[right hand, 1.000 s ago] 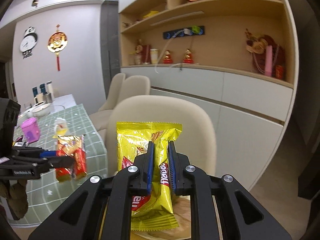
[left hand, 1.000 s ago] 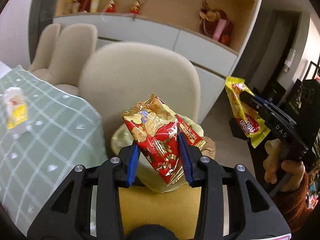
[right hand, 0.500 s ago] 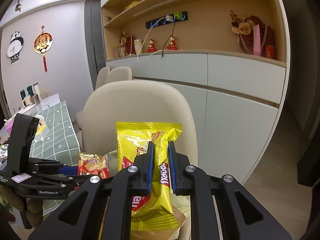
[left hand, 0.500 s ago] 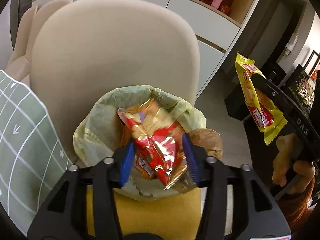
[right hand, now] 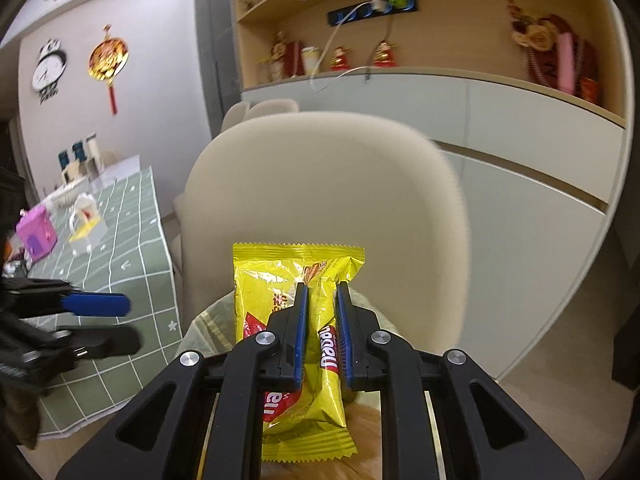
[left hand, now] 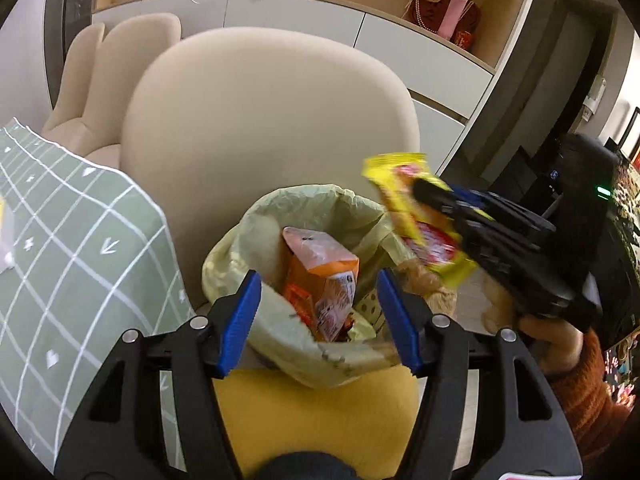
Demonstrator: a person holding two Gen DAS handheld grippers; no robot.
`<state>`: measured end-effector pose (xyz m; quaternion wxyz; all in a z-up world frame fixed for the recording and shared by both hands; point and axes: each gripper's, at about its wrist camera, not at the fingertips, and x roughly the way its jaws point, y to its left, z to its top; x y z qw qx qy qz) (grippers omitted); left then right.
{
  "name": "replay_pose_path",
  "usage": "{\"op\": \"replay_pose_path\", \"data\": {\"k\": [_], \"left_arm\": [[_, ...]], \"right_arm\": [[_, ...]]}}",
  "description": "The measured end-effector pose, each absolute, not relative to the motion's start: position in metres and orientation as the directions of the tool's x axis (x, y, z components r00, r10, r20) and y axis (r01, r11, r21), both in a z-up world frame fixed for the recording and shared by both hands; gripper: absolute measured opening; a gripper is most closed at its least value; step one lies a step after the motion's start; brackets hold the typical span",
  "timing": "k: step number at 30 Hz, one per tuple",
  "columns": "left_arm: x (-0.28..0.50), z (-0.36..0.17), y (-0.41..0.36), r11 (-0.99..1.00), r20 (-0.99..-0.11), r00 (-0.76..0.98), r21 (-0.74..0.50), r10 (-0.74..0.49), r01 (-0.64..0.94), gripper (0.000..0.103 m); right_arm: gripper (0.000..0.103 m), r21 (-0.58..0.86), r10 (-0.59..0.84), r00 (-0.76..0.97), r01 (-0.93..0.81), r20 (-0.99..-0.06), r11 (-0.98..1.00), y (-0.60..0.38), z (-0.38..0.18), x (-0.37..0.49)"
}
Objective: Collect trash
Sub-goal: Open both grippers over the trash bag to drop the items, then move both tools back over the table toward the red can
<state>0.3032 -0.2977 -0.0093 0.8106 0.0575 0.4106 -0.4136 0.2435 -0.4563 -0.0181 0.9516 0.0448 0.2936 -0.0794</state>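
My left gripper (left hand: 318, 284) is open and empty just above a bin lined with a pale yellow-green bag (left hand: 320, 208). An orange carton (left hand: 324, 280) and other wrappers lie inside the bin. My right gripper (right hand: 322, 292) is shut on a yellow snack packet (right hand: 298, 280). In the left wrist view the right gripper (left hand: 424, 196) holds the yellow packet (left hand: 400, 184) at the bin's right rim. In the right wrist view the open left gripper (right hand: 128, 322) shows at lower left, and the bag's rim (right hand: 208, 320) sits behind the packet.
A beige chair back (left hand: 272, 112) stands right behind the bin. A table with a green checked cloth (left hand: 68, 248) is to the left, with a pink box (right hand: 36, 236) and a small yellow pack (right hand: 86, 224) on it. White cabinets (right hand: 520, 184) line the wall.
My left gripper opened over the bin and the red and gold packet it held is gone from its fingers. My right gripper moved with the yellow packet to the bin's right rim.
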Motion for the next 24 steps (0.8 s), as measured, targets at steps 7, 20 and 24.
{"op": "replay_pose_path", "data": {"k": [7, 20, 24], "left_arm": [[0.294, 0.003, -0.259, 0.676, -0.685, 0.375, -0.234, -0.625, 0.699, 0.058], [0.279, 0.030, -0.152, 0.763, -0.637, 0.495, -0.242, -0.591, 0.600, 0.058], [0.270, 0.042, -0.101, 0.803, -0.607, 0.565, -0.226, -0.559, 0.552, 0.058]], "right_arm": [[0.034, 0.051, -0.095, 0.794, 0.157, -0.600, 0.986, -0.447, -0.031, 0.262], [0.051, 0.046, -0.070, 0.849, 0.110, -0.524, 0.993, -0.395, 0.018, 0.230], [0.051, 0.016, -0.029, 0.857, 0.043, -0.515, 0.999, -0.349, 0.035, 0.227]]}}
